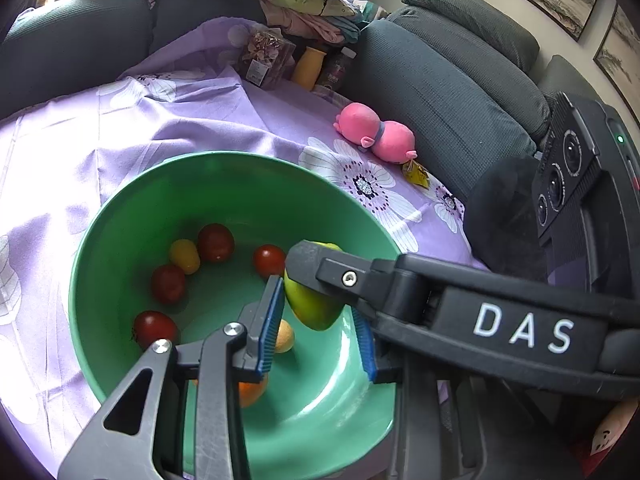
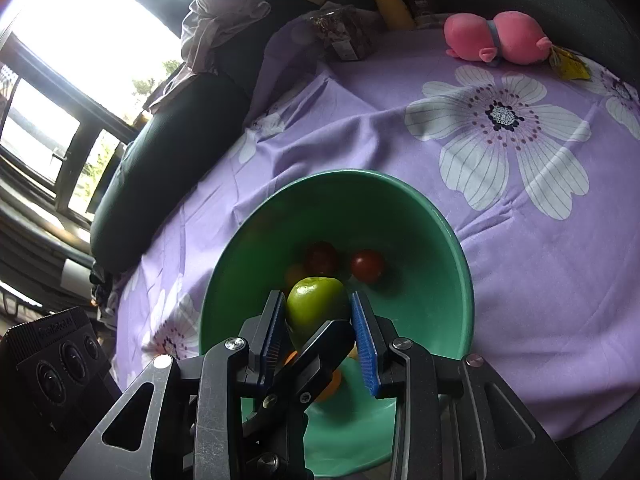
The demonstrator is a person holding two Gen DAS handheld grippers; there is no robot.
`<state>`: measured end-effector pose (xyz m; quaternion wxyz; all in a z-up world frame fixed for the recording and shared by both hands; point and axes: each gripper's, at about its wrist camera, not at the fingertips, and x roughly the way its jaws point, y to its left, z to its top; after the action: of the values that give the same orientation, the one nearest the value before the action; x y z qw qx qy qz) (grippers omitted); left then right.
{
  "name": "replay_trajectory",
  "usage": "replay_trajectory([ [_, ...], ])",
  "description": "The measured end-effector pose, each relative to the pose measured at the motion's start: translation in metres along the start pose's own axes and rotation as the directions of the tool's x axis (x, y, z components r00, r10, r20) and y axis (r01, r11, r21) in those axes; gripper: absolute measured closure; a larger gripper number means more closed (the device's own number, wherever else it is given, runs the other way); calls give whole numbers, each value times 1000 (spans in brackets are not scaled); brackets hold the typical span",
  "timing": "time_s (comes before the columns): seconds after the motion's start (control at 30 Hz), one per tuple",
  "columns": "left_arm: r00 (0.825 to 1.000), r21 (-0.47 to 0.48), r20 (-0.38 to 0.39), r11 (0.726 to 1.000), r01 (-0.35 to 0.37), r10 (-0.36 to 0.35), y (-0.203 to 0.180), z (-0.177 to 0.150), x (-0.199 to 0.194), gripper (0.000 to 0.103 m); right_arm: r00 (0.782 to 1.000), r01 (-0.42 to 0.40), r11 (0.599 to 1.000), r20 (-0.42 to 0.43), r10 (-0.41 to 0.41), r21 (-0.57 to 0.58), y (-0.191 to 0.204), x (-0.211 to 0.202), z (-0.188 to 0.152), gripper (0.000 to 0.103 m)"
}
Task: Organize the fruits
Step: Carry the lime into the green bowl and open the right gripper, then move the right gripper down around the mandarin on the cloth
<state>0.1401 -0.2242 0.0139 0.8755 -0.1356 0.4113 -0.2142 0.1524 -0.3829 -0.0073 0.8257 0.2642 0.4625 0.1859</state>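
A green bowl sits on the purple flowered cloth and holds several red tomatoes, a yellow one and orange fruits. A green fruit hangs over the bowl's inside. In the right wrist view my right gripper is shut on this green fruit, above the bowl. My left gripper sits open around the same spot; the right gripper's finger crosses in front of it. The left gripper's finger also crosses the right wrist view.
A pink plush toy lies on the cloth beyond the bowl, with a yellow bottle, a dark bottle and a clear packet further back. Dark sofa cushions ring the table. Folded clothes pile behind.
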Motion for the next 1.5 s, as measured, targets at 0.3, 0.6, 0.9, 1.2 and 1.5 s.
replay_trajectory([
  [0.3, 1000, -23, -17, 1000, 12, -12, 3, 1, 5, 70, 1000, 27, 1000, -14, -27, -1, 0, 4, -1, 68],
  [0.6, 1000, -55, -1, 998, -21, 21, 8, -2, 0, 69, 999, 51, 999, -6, -51, -5, 3, 4, -1, 68],
  [0.9, 984, -153, 93, 979, -134, 150, 46, -7, -71, 51, 996, 53, 997, 71, -49, -52, 22, -5, -2, 68],
  [1.2, 901, -428, 193, 860, -278, 387, 133, -54, -185, 36, 998, -17, 982, 52, 27, -188, 73, 4, -14, 62],
  [1.5, 819, -680, 163, 664, -311, 550, 214, -103, -238, 37, 996, -85, 921, -55, 69, -380, 153, 44, -50, 56],
])
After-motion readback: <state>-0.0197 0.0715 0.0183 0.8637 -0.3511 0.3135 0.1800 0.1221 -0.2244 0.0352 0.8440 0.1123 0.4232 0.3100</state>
